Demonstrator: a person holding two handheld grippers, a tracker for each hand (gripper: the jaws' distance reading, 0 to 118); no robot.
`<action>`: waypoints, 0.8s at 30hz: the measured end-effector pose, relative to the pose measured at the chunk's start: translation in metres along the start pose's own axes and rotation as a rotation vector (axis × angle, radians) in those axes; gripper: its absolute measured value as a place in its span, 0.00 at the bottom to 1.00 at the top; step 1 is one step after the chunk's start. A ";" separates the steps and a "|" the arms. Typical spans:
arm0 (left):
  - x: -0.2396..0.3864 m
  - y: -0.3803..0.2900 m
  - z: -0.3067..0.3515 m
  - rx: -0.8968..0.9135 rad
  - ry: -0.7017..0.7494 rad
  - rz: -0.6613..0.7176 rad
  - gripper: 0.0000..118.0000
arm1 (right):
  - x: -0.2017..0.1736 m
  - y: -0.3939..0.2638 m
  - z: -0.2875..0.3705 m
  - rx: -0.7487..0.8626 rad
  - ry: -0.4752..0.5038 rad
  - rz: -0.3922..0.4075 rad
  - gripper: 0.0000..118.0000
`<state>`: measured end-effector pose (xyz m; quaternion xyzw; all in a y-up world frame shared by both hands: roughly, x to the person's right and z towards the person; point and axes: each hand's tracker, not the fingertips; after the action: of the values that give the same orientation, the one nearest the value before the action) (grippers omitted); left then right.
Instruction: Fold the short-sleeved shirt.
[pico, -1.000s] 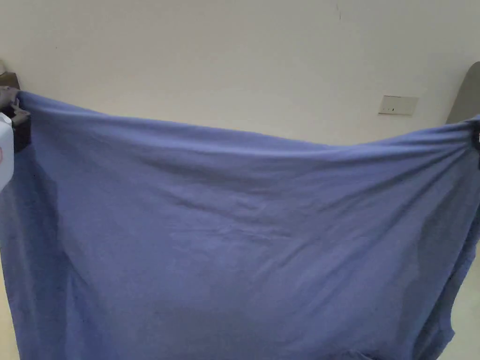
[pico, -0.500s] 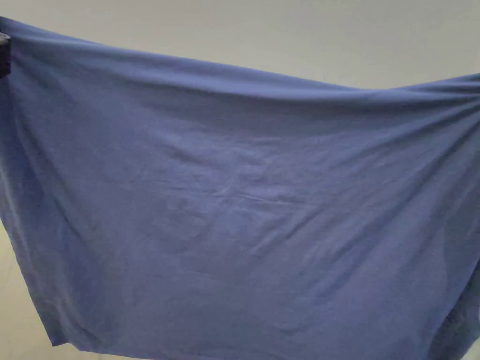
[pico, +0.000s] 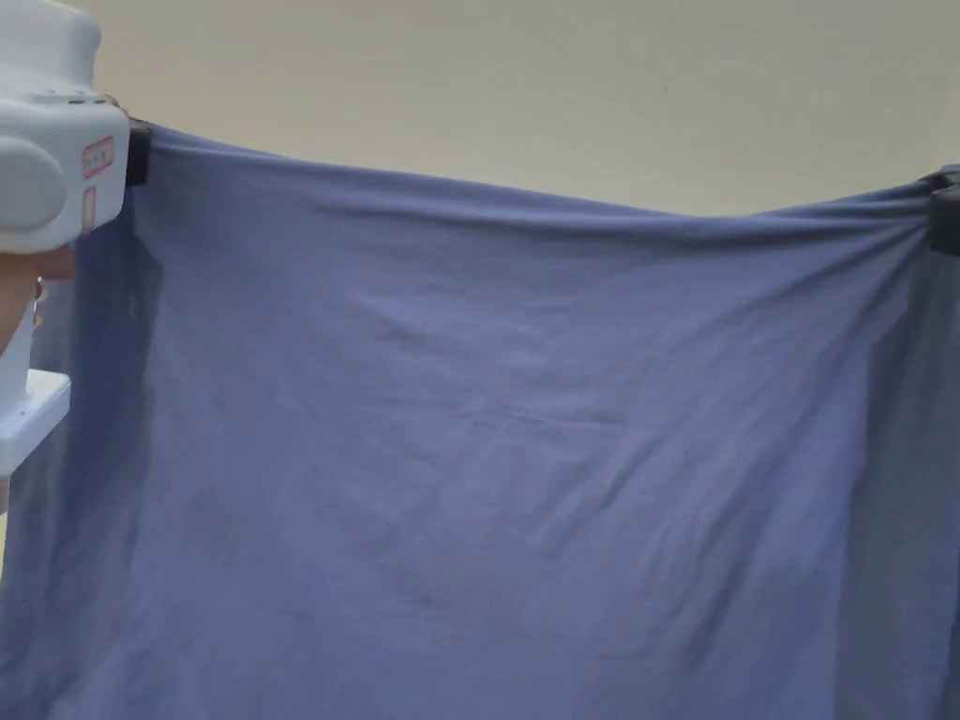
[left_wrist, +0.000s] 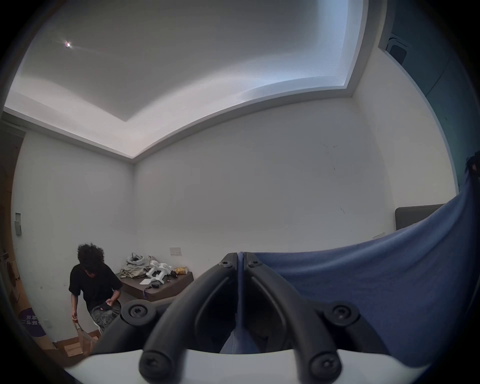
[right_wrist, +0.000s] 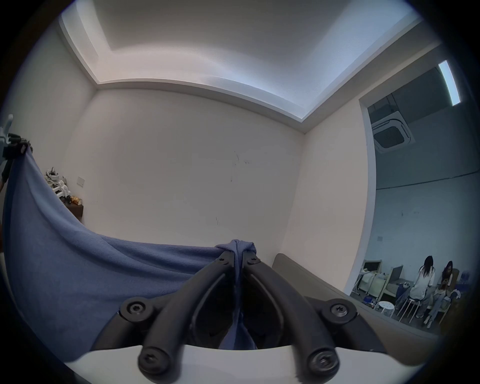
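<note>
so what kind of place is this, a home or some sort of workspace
Probably a workspace or data-collection room, not a home: bare white walls, a low dark bench piled with white gear, and an adjoining hall with a ceiling air-conditioning cassette where two people sit on white stools.

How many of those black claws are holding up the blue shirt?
2. The left claw pinches one end of the blue shirt's top edge, at the head view's left. The right claw pinches the other end, at its right. The shirt hangs stretched between them.

Left claw (left_wrist: 241, 259) clamped on blue shirt (left_wrist: 376, 280) edge, cloth stretching right.
</note>
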<state>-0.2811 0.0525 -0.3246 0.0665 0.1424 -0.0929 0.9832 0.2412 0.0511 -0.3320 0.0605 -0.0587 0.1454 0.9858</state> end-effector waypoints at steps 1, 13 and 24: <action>0.002 -0.001 -0.010 -0.011 -0.005 -0.001 0.00 | 0.001 0.000 -0.011 -0.010 0.001 -0.013 0.05; 0.045 -0.009 -0.154 -0.088 0.017 -0.065 0.00 | -0.009 -0.004 -0.150 -0.013 -0.023 -0.035 0.05; 0.077 -0.040 -0.244 -0.152 0.077 0.002 0.00 | -0.034 -0.033 -0.247 -0.059 -0.016 -0.040 0.05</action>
<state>-0.2824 0.0395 -0.5835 -0.0044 0.1868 -0.0784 0.9793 0.2429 0.0441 -0.5829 0.0338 -0.0697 0.1232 0.9893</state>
